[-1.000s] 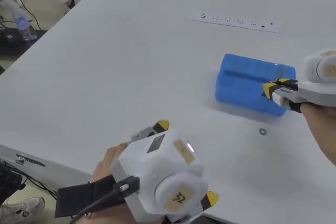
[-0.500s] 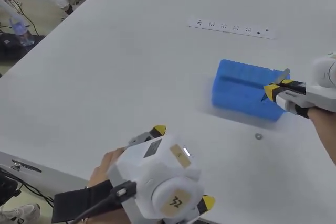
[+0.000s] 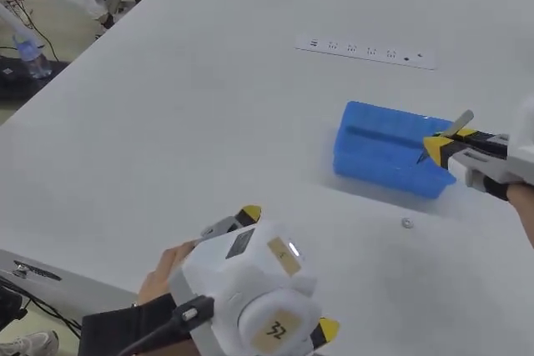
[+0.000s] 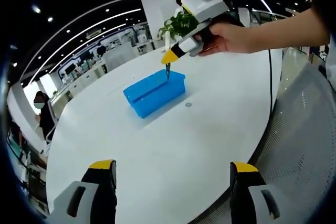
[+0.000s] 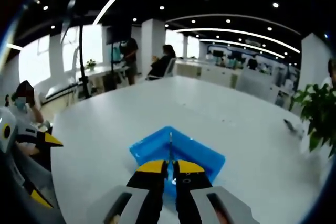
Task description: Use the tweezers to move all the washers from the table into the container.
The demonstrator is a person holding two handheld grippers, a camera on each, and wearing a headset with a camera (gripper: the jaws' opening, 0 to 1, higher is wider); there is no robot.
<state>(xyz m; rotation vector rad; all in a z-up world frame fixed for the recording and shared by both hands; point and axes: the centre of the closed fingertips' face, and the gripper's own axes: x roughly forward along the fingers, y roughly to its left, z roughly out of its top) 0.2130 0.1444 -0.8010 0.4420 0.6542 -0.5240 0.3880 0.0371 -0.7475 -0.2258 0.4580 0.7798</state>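
The right tongs [image 3: 435, 149] stay closed on the tweezers [image 4: 167, 71] over the container [image 3: 367, 147]; one washer [image 3: 406, 223] still lies near it. The left tongs [image 4: 173, 166] are open, empty. The tweezers' tips are too small to read.

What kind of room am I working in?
Probably an open-plan office: a big white table, rows of desks with people behind it, ceiling light strips and a potted plant.

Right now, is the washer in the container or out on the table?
Out. The washer lies on the bare table, just outside the blue container's near wall.
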